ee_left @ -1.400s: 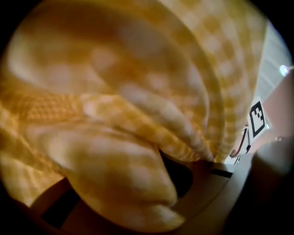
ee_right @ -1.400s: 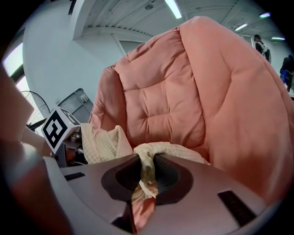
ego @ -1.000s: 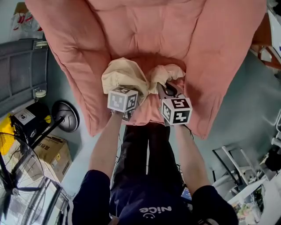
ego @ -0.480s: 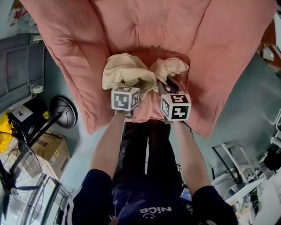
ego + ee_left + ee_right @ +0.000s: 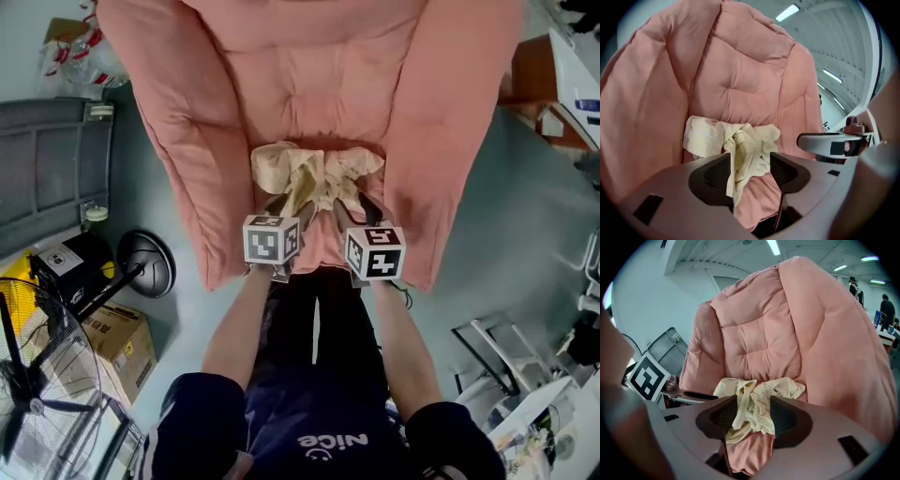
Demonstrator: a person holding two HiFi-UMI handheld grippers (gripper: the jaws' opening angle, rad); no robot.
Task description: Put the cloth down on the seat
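1. The pink padded chair has the cream cloth bunched on its seat, with the cloth's long axis running crosswise.
2. The cloth lies straight ahead of both claws, about equally near each, and a loose fold shows between each pair of jaws.
3. The left gripper and right gripper have just been opening. Both now stand wide and pinch nothing, so backing away should free them.

Cloth: pale yellow woven fabric, fine waffle texture, matt, crumpled; seat: pink padded fabric, tufted, soft, matt.
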